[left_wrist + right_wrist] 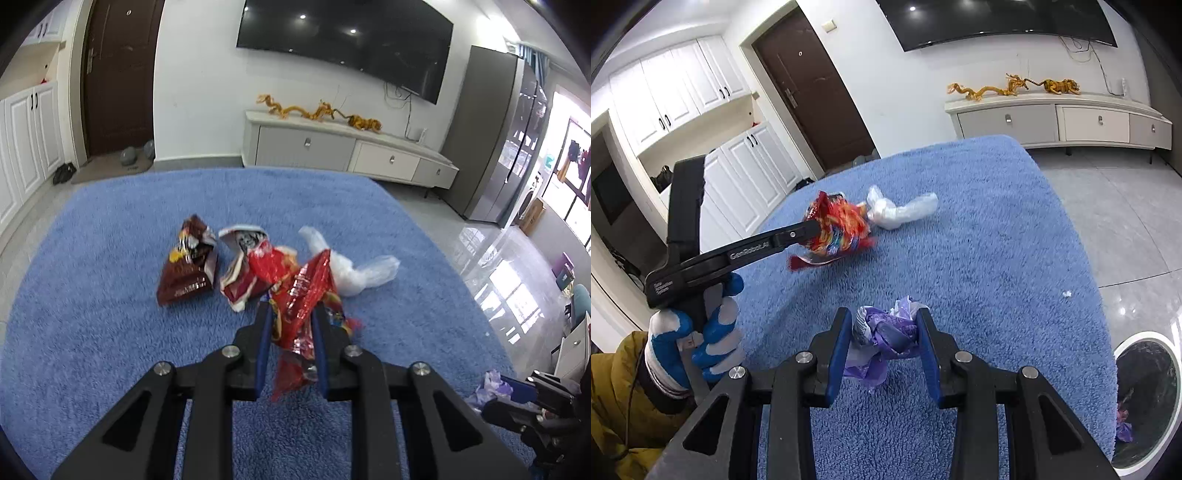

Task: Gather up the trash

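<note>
Okay, my left gripper (291,314) is pinched nearly closed on a crinkled red foil wrapper (301,295), glossy with printed lettering, its long axis running from 6 toward 12 o'clock between the pads, above the blue rug (92,314). My right gripper (884,332) is clamped on a scrunched purple wrapper (886,332).

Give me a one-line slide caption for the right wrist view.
Right gripper holds a crumpled purple wrapper above the blue rug.

A crumpled red wrapper (301,295) sits pinched above the blue cloth. Brown bag (188,264), another red packet (251,269) and white plastic (354,273) lie beyond. A purple wad (886,332) is clamped.
</note>
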{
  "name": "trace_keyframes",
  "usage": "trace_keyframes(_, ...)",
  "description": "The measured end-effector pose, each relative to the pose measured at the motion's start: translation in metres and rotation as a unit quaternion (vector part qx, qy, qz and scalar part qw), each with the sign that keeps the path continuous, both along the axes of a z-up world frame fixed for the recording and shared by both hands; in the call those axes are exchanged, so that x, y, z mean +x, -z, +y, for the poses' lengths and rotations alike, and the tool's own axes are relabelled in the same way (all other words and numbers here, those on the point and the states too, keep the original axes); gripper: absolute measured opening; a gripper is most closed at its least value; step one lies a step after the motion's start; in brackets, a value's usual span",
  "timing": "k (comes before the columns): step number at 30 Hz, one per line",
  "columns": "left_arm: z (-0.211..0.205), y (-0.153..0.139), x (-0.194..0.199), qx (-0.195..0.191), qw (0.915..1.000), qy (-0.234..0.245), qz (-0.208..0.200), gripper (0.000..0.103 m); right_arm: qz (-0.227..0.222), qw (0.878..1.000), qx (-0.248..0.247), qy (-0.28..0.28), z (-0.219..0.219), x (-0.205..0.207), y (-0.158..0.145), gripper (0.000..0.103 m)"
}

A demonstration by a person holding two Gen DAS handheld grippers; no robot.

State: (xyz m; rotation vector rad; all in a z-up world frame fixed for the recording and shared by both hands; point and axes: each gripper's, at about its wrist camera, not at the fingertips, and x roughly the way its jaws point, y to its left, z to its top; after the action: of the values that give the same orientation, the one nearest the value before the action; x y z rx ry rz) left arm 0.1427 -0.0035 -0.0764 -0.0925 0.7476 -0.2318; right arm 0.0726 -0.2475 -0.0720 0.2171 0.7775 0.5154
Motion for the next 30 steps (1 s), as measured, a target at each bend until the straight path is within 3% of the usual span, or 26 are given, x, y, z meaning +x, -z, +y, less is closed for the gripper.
trace_keyframes(16,-0.011,-0.016,-0.011,0.007,0.9999,0.012,-0.008,0.02,-0.011,1.0,0.019,0.018,-0.017,-0.011,-0.011,0.034)
trace_keyframes(27,0.004,0.01,-0.017,0.013,0.999,0.025,0.034,0.021,-0.003,1.0,0.018,0.014,-0.016,-0.009,-0.007,0.034)
trace_keyframes(30,0.005,0.019,-0.013,0.006,0.9984,0.031,0.048,0.027,-0.001,1.0,0.015,0.011,-0.014,-0.007,-0.006,0.034)
